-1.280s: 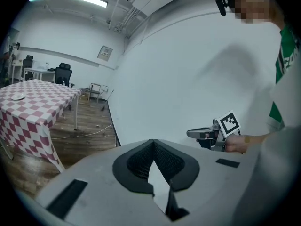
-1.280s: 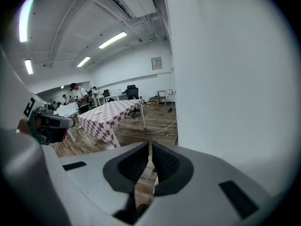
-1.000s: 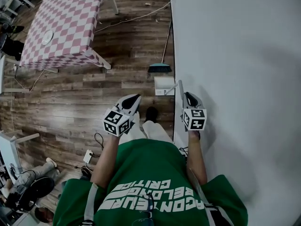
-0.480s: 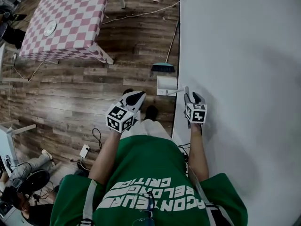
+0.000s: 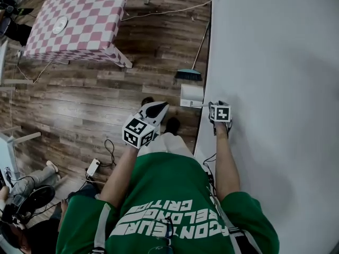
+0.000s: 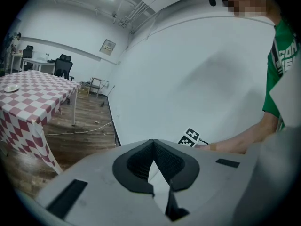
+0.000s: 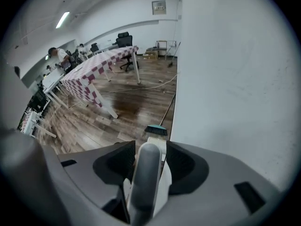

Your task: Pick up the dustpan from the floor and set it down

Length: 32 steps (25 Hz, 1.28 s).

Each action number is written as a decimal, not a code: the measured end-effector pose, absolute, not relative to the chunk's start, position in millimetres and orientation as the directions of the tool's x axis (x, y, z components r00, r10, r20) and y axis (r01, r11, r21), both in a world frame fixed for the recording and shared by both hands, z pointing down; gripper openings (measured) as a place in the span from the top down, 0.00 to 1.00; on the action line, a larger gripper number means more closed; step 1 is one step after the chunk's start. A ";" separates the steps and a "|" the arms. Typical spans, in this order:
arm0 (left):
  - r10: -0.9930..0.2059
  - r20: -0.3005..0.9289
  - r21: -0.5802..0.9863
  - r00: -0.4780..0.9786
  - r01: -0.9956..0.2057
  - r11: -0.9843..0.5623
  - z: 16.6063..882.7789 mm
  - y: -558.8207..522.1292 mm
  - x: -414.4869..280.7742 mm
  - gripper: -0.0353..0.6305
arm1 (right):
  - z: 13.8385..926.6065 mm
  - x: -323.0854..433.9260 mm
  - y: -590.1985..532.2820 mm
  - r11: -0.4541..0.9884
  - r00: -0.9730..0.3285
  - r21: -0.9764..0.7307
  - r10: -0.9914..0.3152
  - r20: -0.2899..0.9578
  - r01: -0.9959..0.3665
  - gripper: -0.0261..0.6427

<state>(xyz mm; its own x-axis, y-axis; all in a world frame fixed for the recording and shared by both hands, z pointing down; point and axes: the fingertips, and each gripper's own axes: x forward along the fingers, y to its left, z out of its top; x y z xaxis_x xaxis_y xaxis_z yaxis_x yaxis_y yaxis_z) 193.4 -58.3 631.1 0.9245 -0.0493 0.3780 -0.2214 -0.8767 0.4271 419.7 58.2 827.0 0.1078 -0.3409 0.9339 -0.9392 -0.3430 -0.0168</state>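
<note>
- Now the right gripper (image 5: pixel 218 106) jaws have just been opening and stand spread, with the grey handle (image 7: pixel 145 173) of the white plastic dustpan (image 5: pixel 192 95) ungripped between them.
- The pan rests on the brown wooden floor (image 5: pixel 106 99) ahead of the jaws, so set-down appears complete.
- The left gripper (image 6: pixel 154 173) jaws are pressed together and empty.

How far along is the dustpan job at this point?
Done: nothing lifted yet; the dustpan stands on the floor by the wall. In hand: the right tool straddles its handle; its jaws have just been opening and don't grip. Remaining: close, lift, set down. The left tool is shut, empty.
</note>
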 end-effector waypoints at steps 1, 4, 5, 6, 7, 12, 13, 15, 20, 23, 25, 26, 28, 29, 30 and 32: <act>-0.052 0.379 0.429 0.924 -0.226 -0.875 631.6 -60.1 192.8 0.94 | 833.5 420.8 57.6 -0.341 0.099 -0.016 -0.317 0.943 -0.940 0.67; -0.063 0.384 0.433 0.921 -0.240 -0.869 633.7 -65.9 190.6 0.94 | 852.4 422.5 55.4 -0.330 0.078 -0.010 -0.254 0.964 -0.944 0.67; -0.066 0.387 0.433 0.920 -0.245 -0.868 635.0 -67.5 189.8 0.94 | 859.1 422.2 55.4 -0.325 0.072 -0.008 -0.234 0.970 -0.946 0.67; -0.070 0.390 0.432 0.918 -0.249 -0.867 636.3 -68.8 189.0 0.94 | 865.5 421.5 56.3 -0.320 0.064 -0.007 -0.211 0.975 -0.947 0.67; -0.073 0.393 0.432 0.917 -0.254 -0.865 637.1 -69.7 188.2 0.94 | 871.2 420.4 58.5 -0.318 0.055 -0.007 -0.186 0.981 -0.948 0.67; -0.092 0.398 0.435 0.913 -0.276 -0.857 638.7 -74.6 184.9 0.94 | 886.1 423.5 65.1 -0.335 0.034 0.007 -0.075 0.997 -0.942 0.67; -0.095 0.401 0.436 0.911 -0.281 -0.855 640.2 -74.9 184.1 0.94 | 887.8 424.4 65.6 -0.336 0.033 0.012 -0.058 0.998 -0.942 0.67; -0.100 0.404 0.438 0.909 -0.289 -0.851 642.3 -74.2 183.4 0.94 | 889.8 425.4 66.3 -0.329 0.031 0.018 -0.032 0.999 -0.944 0.68; -0.108 0.410 0.442 0.905 -0.302 -0.845 646.4 -74.4 184.3 0.94 | 894.9 427.9 64.3 -0.324 0.044 0.041 0.000 0.999 -0.945 0.71; -0.112 0.410 0.444 0.905 -0.306 -0.842 647.7 -72.1 184.0 0.94 | 898.9 430.3 67.2 -0.330 0.069 0.066 0.003 0.998 -0.942 0.74; -0.115 0.410 0.442 0.905 -0.307 -0.843 647.2 -71.1 183.3 0.94 | 897.7 429.1 71.9 -0.326 0.075 0.076 0.018 0.997 -0.942 0.76; -0.118 0.410 0.440 0.904 -0.309 -0.843 646.6 -71.1 182.8 0.94 | 896.0 428.6 74.5 -0.325 0.079 0.083 0.027 0.997 -0.942 0.77; -0.124 0.411 0.437 0.903 -0.315 -0.842 645.2 -71.3 181.3 0.94 | 893.7 429.2 78.2 -0.324 0.089 0.094 0.032 0.996 -0.941 0.78; -0.128 0.411 0.436 0.902 -0.318 -0.842 644.3 -71.5 180.1 0.94 | 893.4 429.3 79.5 -0.325 0.091 0.096 0.031 0.995 -0.941 0.78; -0.131 0.412 0.434 0.902 -0.321 -0.842 643.3 -71.8 178.7 0.94 | 893.5 429.1 80.6 -0.327 0.091 0.096 0.031 0.995 -0.940 0.78; -0.139 0.413 0.428 0.900 -0.327 -0.843 641.2 -72.7 175.3 0.94 | 893.8 428.1 81.9 -0.327 0.089 0.093 0.029 0.996 -0.940 0.78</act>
